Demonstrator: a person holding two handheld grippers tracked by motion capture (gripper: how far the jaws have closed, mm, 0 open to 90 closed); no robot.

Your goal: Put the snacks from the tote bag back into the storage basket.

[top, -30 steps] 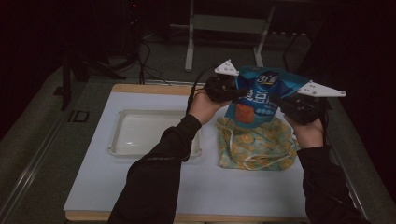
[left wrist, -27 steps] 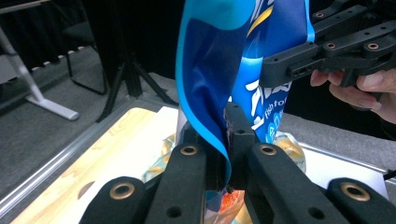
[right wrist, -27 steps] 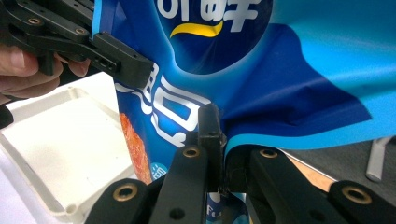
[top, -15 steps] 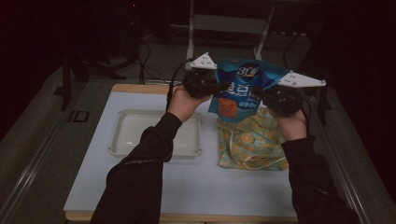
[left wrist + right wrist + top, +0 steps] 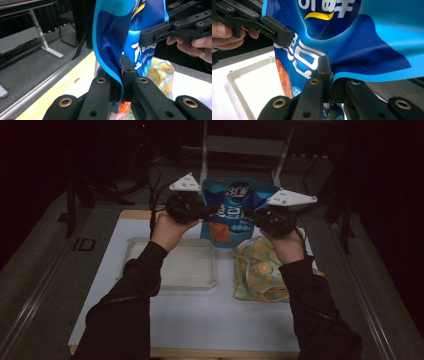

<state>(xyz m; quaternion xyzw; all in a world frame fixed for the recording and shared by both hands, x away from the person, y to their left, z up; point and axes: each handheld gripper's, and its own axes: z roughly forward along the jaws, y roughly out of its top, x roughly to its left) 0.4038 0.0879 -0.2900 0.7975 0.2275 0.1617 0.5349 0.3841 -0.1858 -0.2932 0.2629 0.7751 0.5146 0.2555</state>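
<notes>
A blue snack bag with white lettering hangs upright in the air above the far side of the table, held by both grippers. My left gripper is shut on its left edge and my right gripper on its right edge. In the left gripper view the jaws pinch a fold of the blue bag, with the other gripper at upper right. From the right gripper view the jaws clamp the blue bag, and the left gripper grips its far edge.
A shallow white tray lies on the white table board, left of centre. A yellow-green patterned bag lies to its right, below the hanging bag. Table legs and cables stand in the dark beyond the far edge.
Both hands have carried the blue bag to the left and a little higher, from above the patterned bag toward the gap beside the tray. Both grips are unchanged.
</notes>
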